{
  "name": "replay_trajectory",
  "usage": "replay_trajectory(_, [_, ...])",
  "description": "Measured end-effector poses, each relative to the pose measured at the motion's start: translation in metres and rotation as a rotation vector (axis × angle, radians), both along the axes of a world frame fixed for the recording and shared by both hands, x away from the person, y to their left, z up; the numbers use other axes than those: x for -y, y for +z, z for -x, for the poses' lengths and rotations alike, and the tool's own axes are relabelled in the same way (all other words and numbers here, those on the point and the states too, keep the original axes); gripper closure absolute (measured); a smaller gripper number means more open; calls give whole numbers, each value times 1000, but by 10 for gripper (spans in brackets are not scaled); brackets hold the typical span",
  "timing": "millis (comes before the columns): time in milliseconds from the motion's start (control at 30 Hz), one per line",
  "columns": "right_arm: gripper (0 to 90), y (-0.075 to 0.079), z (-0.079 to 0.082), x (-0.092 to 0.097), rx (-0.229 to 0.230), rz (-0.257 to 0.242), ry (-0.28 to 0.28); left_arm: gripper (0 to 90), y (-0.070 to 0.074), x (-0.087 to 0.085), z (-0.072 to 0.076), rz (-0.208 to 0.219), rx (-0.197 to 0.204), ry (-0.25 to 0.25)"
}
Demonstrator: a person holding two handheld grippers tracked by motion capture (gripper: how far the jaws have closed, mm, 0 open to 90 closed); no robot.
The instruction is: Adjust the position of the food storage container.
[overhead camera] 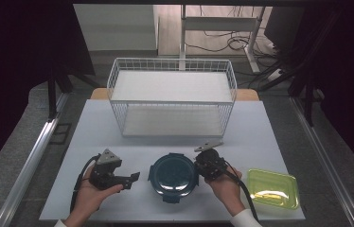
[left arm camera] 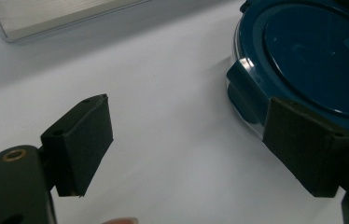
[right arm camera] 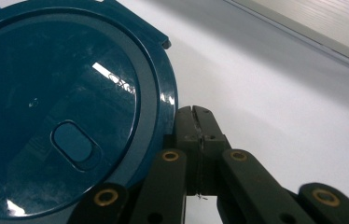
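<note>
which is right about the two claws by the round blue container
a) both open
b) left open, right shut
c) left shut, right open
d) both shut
b: in the left gripper view the left claw has its pads wide apart with bare table between them, while in the right gripper view the right claw has its pads pressed together beside the rim of the blue container.

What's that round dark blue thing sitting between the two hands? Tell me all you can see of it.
It is a round container with a glossy dark blue plastic lid and a clear body under it. Clip flaps stick out around the rim, and an oval mark is pressed into the top. It sits flat and closed on the white table, beside the shut right gripper.
</note>
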State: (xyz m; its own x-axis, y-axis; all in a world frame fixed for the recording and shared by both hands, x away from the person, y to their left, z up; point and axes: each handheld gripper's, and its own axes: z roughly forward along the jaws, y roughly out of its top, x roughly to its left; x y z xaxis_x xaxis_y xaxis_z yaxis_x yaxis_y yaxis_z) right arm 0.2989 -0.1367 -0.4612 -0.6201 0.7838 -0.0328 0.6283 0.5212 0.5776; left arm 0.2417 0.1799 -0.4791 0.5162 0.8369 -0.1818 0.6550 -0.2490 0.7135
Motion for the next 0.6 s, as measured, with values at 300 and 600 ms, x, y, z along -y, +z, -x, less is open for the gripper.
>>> replay_trajectory(300, [887, -4, -4, -6, -11, -39, 26, 161, -2, -1, -1, 1, 0, 7])
replay_trajectory(600, [885, 2, 8, 24, 43, -153, -11, 161, -2, -6, 0, 32, -7, 33])
